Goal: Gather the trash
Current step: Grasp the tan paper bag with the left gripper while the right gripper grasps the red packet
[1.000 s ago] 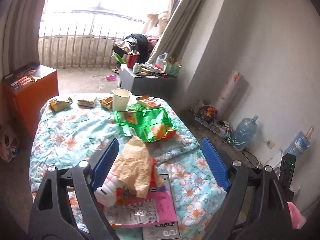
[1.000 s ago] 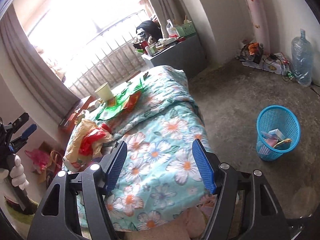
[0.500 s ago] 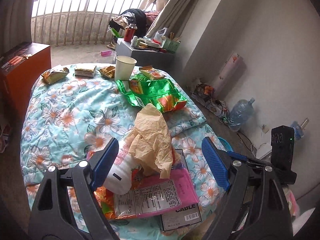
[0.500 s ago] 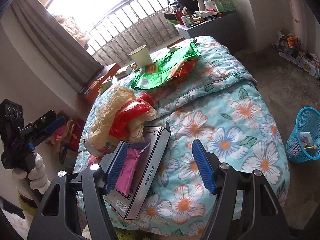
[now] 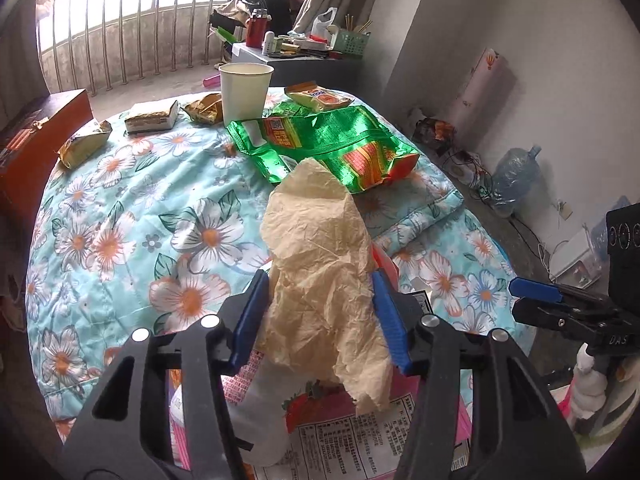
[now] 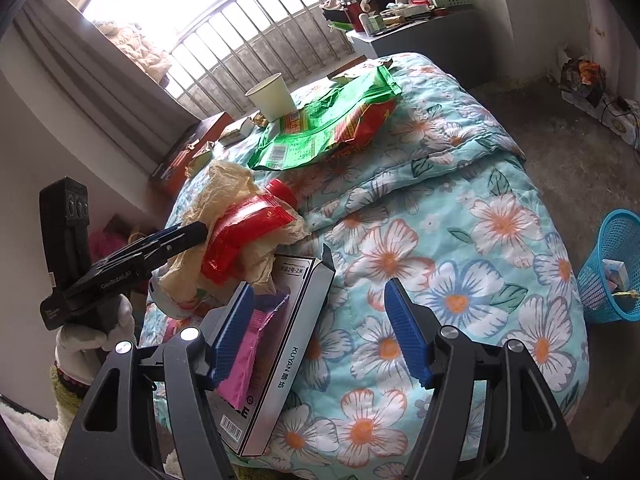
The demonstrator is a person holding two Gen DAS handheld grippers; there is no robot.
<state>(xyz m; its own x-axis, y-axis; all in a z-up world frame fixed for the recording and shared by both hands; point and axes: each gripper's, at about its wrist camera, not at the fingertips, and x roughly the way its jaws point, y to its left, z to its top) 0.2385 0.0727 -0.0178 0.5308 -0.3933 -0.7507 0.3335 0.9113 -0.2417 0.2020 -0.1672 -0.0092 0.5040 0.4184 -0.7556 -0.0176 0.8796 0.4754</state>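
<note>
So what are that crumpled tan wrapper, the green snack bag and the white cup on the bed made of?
The tan wrapper looks like thin, matte paper or film: fine creases, slightly translucent. I can't tell which. The green bag looks like glossy metallised plastic foil, with bright glints along its wrinkles. The white cup seems to be matte paper, with a rolled rim and no shine.

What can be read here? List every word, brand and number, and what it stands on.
"KUYAN": side of the grey box.
"GenRobot.AI": body of the left claw, whose jaws have just been closing on the crumpled paper.
"DAS": body of the right claw.
Fine print on the pink packet and green bag: too small to read.
</note>
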